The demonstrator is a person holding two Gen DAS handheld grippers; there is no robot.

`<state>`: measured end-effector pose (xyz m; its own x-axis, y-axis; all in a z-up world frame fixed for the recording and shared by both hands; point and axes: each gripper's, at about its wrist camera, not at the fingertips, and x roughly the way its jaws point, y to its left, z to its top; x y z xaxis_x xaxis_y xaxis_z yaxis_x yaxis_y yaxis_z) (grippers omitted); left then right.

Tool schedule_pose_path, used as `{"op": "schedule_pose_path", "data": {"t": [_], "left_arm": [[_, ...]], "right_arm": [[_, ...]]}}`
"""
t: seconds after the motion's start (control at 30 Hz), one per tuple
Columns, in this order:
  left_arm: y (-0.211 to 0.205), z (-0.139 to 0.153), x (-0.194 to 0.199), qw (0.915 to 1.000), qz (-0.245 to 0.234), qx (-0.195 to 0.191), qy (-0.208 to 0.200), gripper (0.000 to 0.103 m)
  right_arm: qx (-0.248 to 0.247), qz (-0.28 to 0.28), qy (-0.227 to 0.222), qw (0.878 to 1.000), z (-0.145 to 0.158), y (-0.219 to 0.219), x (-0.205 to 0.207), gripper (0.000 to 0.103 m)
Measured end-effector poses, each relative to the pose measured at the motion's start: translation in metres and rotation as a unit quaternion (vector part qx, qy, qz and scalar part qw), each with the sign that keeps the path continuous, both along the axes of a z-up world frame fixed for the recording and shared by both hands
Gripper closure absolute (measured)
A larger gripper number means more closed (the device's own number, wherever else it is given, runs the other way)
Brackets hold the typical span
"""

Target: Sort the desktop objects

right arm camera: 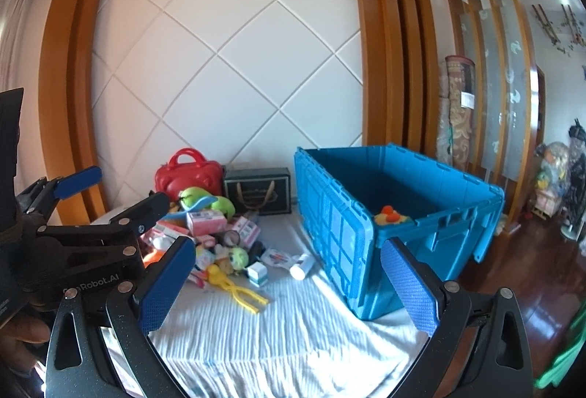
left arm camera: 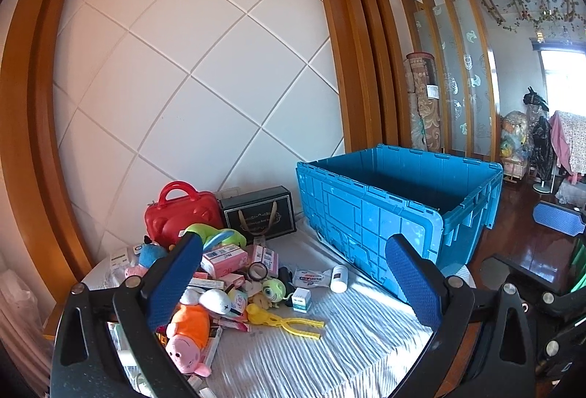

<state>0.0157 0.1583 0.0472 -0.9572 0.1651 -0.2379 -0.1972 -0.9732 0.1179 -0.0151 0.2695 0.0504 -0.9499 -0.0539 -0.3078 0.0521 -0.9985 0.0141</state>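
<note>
- "Robot.AI" in pale letters, its beginning cut off, on the black body of the left gripper [right arm camera: 110, 200], seen from the right wrist view.
- A black "+" mark on a white plush [left arm camera: 216, 301] in the toy pile.
- Print on the pink boxes [left arm camera: 224, 256], the white bottle [left arm camera: 339, 278] and the black gift box [left arm camera: 259, 219] is too small or blurred to read.

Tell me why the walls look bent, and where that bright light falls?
Both wrist views use fisheye lenses, so the wooden frame bows; in the right wrist view sunlight streaks the white cloth; in the left wrist view the floor shows glare.
</note>
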Motion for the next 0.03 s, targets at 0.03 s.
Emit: {"op": "schedule_pose_path", "data": {"t": [0.03], "left_arm": [[-0.0023, 0.0009, 0.001, 1.0, 0.005, 0.0, 0.002, 0.001]], "right_arm": [[-0.001, 0.0, 0.0, 1.0, 0.0002, -0.0017, 0.0003, 0.0]]}}
